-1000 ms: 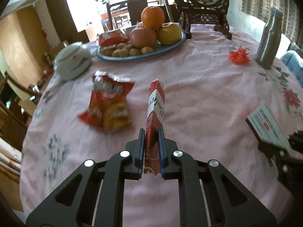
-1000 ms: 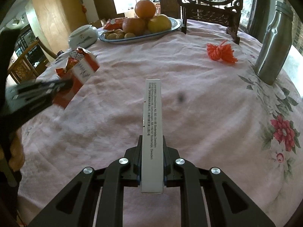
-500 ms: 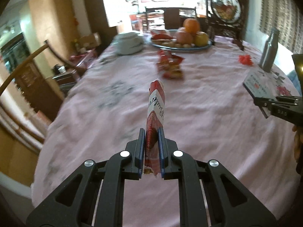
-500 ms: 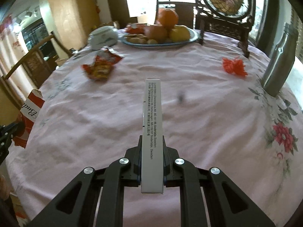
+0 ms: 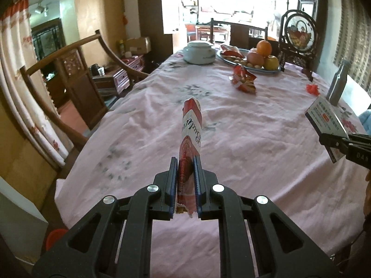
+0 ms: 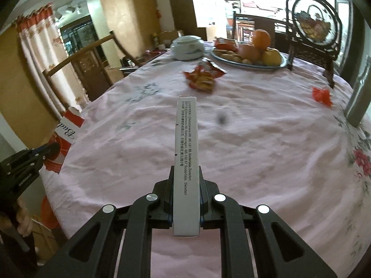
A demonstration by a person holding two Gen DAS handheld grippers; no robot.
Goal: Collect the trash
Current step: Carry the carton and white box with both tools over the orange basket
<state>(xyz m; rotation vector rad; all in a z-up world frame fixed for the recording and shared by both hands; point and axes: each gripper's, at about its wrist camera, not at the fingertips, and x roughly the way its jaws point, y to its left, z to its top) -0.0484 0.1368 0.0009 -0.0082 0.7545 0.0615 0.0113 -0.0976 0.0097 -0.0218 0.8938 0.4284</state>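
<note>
Left gripper clenched on crushed red-white carton, held above near edge of table. Right gripper clamped on flat grey box, also off cloth. Snack wrapper lay uncollected toward far edge, before fruit plate. Step judged: carrying load to bin. Next: find bin, drop both, return for wrapper.

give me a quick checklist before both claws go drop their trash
1. Left claw shut on the red carton: ok.
2. Right claw shut on the white box: ok.
3. Both pieces lifted clear of the tablecloth: ok.
4. Bin in sight: cannot tell; only something orange shows low beside the table.
5. Trash left on the table: not ok; the snack wrapper and red scrap remain.
</note>
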